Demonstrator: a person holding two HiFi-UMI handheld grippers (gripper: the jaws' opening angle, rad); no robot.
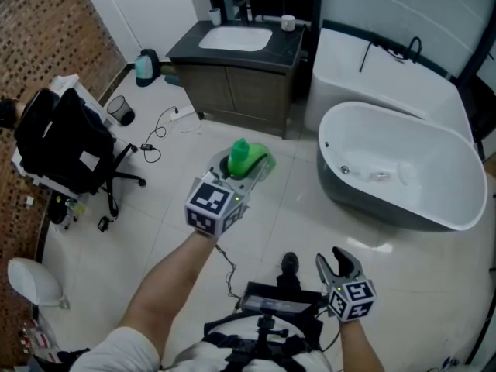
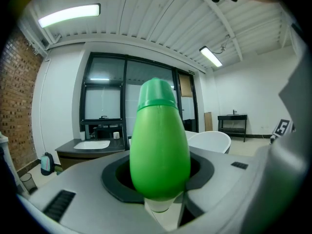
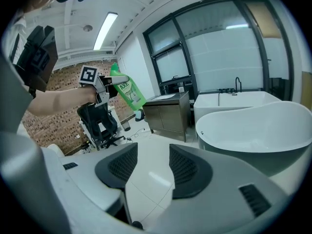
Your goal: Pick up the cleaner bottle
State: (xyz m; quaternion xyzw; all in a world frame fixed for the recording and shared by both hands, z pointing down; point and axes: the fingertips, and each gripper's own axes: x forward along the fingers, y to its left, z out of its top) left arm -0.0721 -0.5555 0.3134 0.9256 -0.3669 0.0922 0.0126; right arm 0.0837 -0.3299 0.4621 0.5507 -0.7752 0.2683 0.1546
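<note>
The green cleaner bottle (image 1: 246,160) hangs in the air over the bathroom floor, held in my left gripper (image 1: 242,170), whose jaws are shut on its body. In the left gripper view the bottle (image 2: 160,145) fills the middle, cap end pointing away, pressed between the two grey jaws. The right gripper view shows the same bottle (image 3: 127,92) from the side, with its label facing me, at the end of my raised left arm. My right gripper (image 1: 339,264) is low at the bottom right, open, with nothing between its pads (image 3: 148,167).
A white bathtub (image 1: 403,173) stands to the right. A dark vanity with a sink (image 1: 235,41) is ahead. At the left are a black office chair (image 1: 66,142), a small bin (image 1: 120,111) and cables (image 1: 159,130) on the floor.
</note>
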